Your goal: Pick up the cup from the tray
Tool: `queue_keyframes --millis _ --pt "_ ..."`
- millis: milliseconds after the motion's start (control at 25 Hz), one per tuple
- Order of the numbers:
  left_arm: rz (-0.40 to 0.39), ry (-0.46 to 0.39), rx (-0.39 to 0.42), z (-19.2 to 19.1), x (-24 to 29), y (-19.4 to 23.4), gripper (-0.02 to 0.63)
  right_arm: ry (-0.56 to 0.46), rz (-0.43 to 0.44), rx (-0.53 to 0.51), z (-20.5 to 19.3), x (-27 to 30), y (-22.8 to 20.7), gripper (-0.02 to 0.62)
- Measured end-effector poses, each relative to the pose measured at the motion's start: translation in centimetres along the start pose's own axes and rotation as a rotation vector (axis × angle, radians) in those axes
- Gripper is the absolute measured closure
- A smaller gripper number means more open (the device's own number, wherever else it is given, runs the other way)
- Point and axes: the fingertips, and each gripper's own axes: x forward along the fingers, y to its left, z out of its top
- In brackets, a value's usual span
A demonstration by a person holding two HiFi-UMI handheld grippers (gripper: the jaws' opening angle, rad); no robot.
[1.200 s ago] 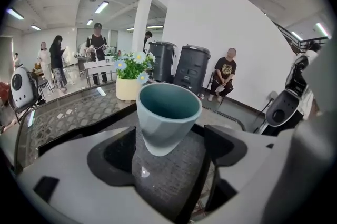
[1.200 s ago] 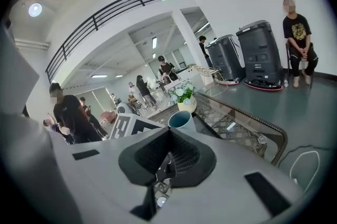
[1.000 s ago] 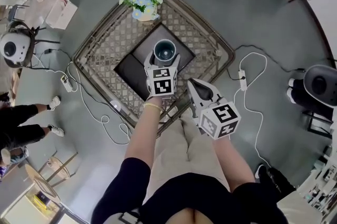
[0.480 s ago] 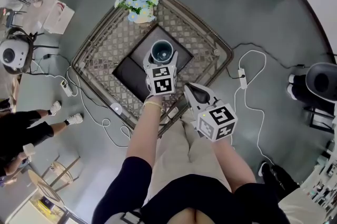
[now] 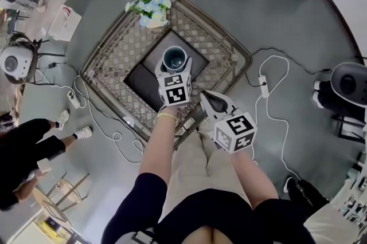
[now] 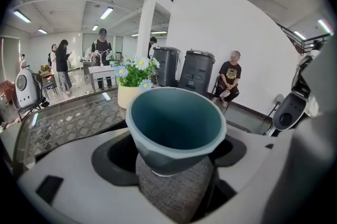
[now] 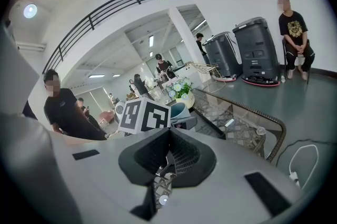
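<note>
The cup (image 5: 175,58), mouth up, is grasped between the jaws of the left hand-held gripper (image 5: 175,67), over the far part of the dark tray (image 5: 140,79). I cannot tell whether its base is off the tray. The tray lies mid-counter (image 5: 100,48), with bare lattice on every side. The flower pot (image 5: 150,8) stands at the far corner, well apart. The right hand-held gripper (image 5: 213,101) is clenched and empty, just off the counter's near edge.

one cup (image 5: 175,57), one tray (image 5: 142,78), one flowerpot (image 5: 155,22)

Grey floor (image 5: 275,14), white walls (image 6: 237,23), wicker-framed glass table (image 5: 114,59).
</note>
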Motion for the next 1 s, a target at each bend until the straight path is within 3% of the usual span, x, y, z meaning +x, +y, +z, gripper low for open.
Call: queue_keyframes --millis 480,1000 --pt "-0.001 -0.024 0.022 1.9 -8.3 -0.7 0.222 -0.031 -0.022 -0.056 2.0 -0.5 0.8 0.588" --pt "0.0 -0.025 0.013 1.3 -17.2 -2.5 0.222 -0.015 -0.004 -0.13 2.1 -1.7 2.8 0.587"
